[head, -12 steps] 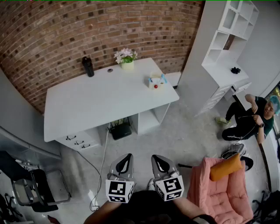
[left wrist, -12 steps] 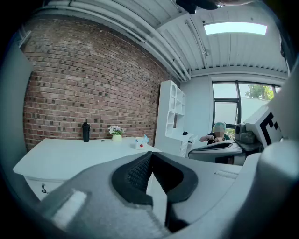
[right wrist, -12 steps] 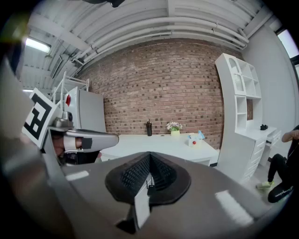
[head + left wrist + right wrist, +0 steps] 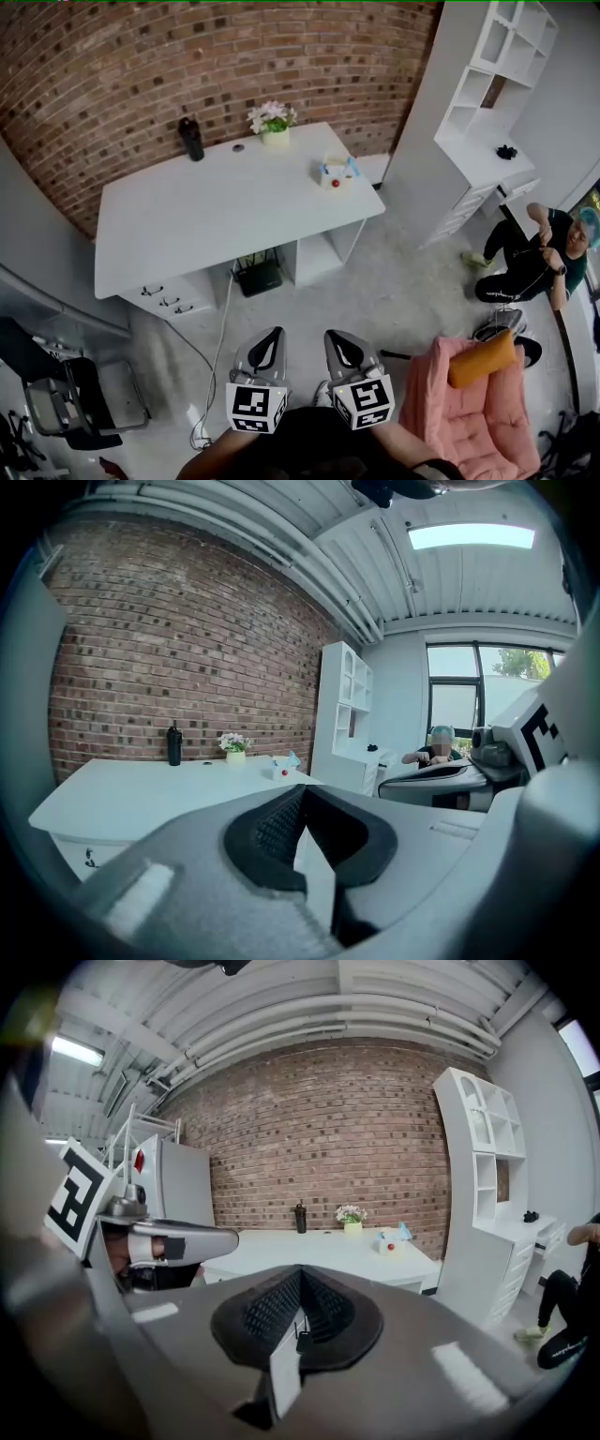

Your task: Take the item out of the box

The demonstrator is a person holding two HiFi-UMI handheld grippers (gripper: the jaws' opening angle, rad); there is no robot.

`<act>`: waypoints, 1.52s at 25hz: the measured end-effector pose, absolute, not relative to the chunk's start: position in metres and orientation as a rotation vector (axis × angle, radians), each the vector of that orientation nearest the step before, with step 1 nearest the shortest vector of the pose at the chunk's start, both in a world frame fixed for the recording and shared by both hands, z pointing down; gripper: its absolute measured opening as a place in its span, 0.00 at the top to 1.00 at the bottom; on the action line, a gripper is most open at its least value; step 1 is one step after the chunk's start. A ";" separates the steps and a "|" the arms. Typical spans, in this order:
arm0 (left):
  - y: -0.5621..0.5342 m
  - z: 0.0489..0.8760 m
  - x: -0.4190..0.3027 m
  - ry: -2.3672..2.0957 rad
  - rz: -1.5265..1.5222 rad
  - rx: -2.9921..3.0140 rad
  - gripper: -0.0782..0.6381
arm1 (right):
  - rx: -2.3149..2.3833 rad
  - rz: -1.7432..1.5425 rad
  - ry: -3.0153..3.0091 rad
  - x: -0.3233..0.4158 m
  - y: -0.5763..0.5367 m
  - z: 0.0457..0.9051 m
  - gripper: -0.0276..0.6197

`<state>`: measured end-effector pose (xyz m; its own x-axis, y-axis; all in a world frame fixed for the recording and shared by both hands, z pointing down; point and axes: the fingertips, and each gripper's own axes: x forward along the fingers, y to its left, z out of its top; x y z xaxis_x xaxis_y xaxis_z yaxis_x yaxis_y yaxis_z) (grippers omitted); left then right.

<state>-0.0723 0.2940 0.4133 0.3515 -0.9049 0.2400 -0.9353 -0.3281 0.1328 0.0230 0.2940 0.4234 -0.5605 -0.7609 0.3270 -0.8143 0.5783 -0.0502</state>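
The box [image 4: 335, 172] stands near the far right corner of the white bench [image 4: 216, 220], with a small red item [image 4: 334, 185] showing at its near face and something pale blue sticking up from its top. Which way its long axis runs is too small to tell. Both tools hang close to the person's body, well apart from the bench, with bare floor between. The box lies ahead and a little to the right of them. I judge the right hand-held gripper [image 4: 337, 339] slightly the nearer, since the box sits on its side of the bench, but the difference is small. The first need is to walk up to the bench's near edge, because nothing is within reach from here. The left hand-held gripper [image 4: 271, 337] has its jaws brought together tip to tip, and its own view shows nothing between the ribbed pads. The right one is closed in the same way and also empty. Either would have to open wide before it could go over the box's rim. A dark bottle [image 4: 191, 141] and a pot of flowers [image 4: 271, 122] stand along the far edge, clear of the box.
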 end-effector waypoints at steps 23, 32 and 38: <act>0.282 0.407 -0.013 -1.708 0.193 2.356 0.88 | 1.315 0.342 -2.563 0.089 0.276 0.426 0.95; 0.285 0.411 0.026 -1.707 0.244 2.362 0.88 | 1.321 0.371 -2.583 0.127 0.273 0.430 0.95; 0.276 0.411 0.035 -1.693 0.258 2.378 0.88 | 1.336 0.394 -2.574 0.132 0.266 0.433 0.95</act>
<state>0.0345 0.2763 0.4109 0.3243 -0.9088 0.2624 -0.9458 -0.3174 0.0693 0.1315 0.2662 0.4325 -0.5651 -0.7650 0.3090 -0.8224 0.5523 -0.1366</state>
